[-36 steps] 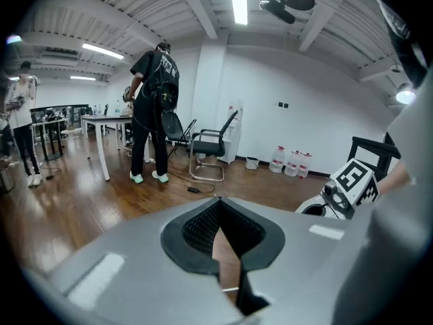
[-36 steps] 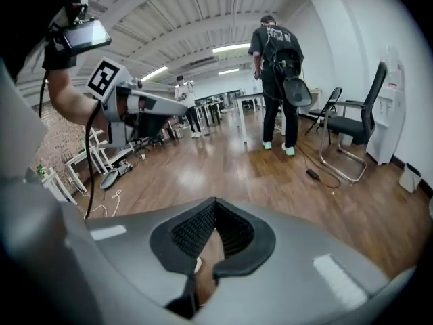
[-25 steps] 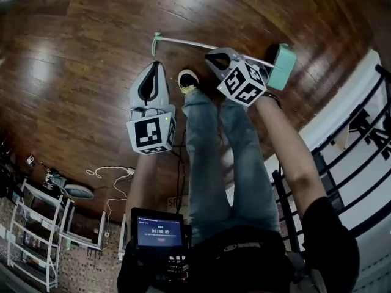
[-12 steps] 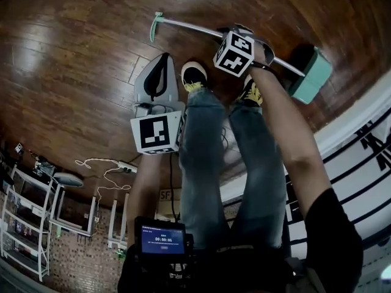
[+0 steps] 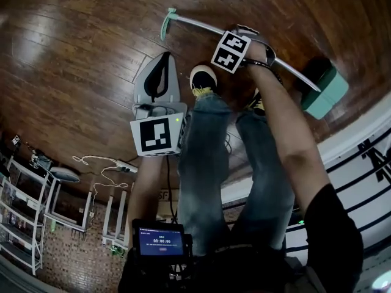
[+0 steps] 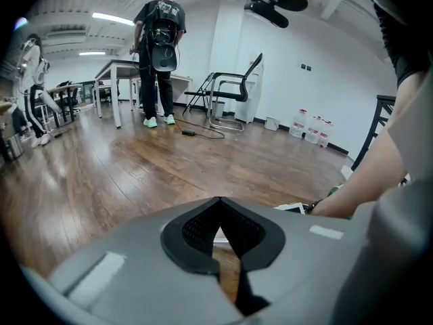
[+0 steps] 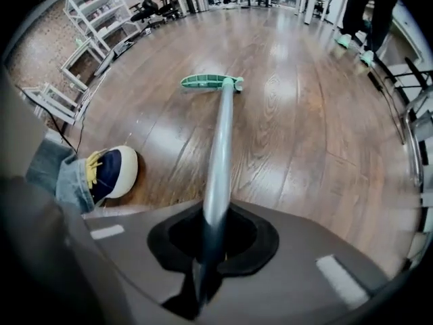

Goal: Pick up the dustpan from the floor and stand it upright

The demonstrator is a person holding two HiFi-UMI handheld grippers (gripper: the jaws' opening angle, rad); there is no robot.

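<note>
The left tongs (image 6: 220,203) hang shut and empty; the right tongs (image 7: 215,215), jaws just closing in, pinch the slim handle (image 7: 220,134) of the dustpan (image 5: 327,93) lying flat on the floor (image 7: 311,147) past the shoe (image 7: 111,171), where the smooth tube could twist or slip under the pan's weight.

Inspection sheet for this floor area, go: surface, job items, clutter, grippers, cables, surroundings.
Surface: glossy wood floor.
Job's things: dustpan lying flat, its metal handle along the floor, not yet upright.
Clutter: bottles by the far wall.
Grippers: right gripper jaws have just been closing, now clamped on the handle; left gripper shut, empty.
Cables: white cable with power strip; black cable near a chair.
Surroundings: shelving rack, railing, another person at a table.
</note>
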